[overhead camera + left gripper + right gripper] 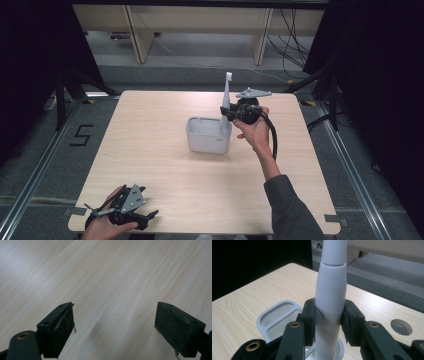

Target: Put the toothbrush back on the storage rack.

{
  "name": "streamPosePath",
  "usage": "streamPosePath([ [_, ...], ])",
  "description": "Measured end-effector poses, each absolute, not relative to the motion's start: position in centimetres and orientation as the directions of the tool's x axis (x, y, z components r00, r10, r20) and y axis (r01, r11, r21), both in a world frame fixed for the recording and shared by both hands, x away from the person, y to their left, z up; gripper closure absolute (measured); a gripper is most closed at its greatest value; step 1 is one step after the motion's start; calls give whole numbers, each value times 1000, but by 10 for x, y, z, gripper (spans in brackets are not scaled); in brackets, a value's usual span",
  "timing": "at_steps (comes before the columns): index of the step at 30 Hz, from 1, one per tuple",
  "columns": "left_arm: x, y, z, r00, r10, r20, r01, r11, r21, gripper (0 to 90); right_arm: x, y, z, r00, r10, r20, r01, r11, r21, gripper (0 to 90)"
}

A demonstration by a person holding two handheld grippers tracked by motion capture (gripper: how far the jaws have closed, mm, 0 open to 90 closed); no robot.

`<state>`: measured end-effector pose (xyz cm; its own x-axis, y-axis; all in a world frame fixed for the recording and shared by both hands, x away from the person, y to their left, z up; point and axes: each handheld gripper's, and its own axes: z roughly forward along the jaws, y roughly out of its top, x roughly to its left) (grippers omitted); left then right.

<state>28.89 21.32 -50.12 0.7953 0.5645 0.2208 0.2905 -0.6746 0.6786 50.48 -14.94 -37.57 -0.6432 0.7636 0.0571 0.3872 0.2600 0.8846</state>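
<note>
A holder (209, 135) is set near the middle of the table (150, 150), slightly toward its far right. A toothbrush (225, 102) is held upright over the holder's right end, its lower end placed in the round opening there, and it is clamped between the jaws of the right gripper (226, 114), just right of the holder. The left gripper (131, 212) is rested at the table's near left edge, well apart from the holder.

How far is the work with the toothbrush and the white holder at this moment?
Done: the right gripper is shut on the white toothbrush, held upright. In hand: its lower end stands in the round slot of the white holder; whether it goes in or comes out cannot be told. Left: releasing it. The left gripper rests open at the table's near edge.
</note>
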Motion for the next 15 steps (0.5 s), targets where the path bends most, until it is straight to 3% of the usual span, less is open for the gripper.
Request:
streamPosePath([
  [15, 289, 213, -501, 796, 563, 220, 290, -675, 678, 153, 505, -147, -386, -635, 771, 45, 417, 293, 860, 665],
])
